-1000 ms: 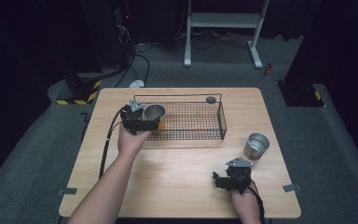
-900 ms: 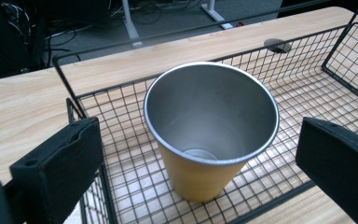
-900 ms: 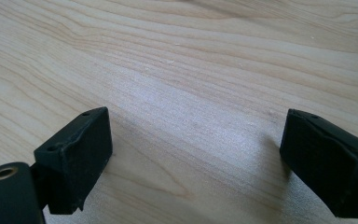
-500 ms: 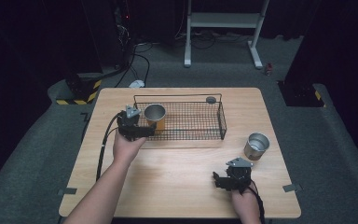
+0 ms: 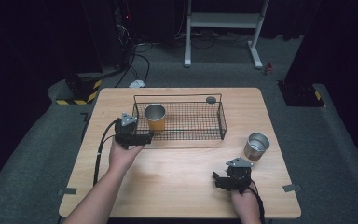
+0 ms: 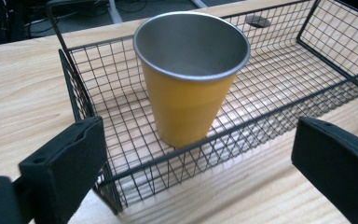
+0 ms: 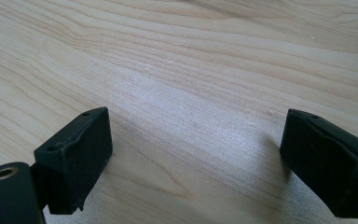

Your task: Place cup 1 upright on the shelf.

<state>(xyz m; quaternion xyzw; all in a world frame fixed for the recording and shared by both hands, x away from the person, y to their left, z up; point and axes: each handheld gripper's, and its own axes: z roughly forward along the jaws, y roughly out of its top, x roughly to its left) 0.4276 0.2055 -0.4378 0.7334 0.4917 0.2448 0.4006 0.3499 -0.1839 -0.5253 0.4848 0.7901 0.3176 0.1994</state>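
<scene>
A yellow cup (image 5: 155, 118) with a steel inside stands upright at the left end of a black wire basket (image 5: 191, 134). My left gripper (image 5: 148, 136) is open just outside the basket's front left corner, clear of the cup. In the left gripper view the cup (image 6: 189, 79) stands behind the basket's front wire (image 6: 279, 107), beyond my gripper (image 6: 200, 163), whose jaws are wide apart and hold nothing. My right gripper (image 5: 218, 179) rests low at the front right of the table. It is open (image 7: 196, 158) over bare wood.
A plain steel cup (image 5: 256, 145) stands on the wooden table (image 5: 177, 186) right of the basket, just beyond my right hand. A small dark round object (image 5: 210, 99) lies behind the basket's back rim. The rest of the basket holds nothing.
My left gripper has drawn back from the yellow cup toward the table's front, outside the basket. The cup stays upright in the basket. The right gripper has not moved.
</scene>
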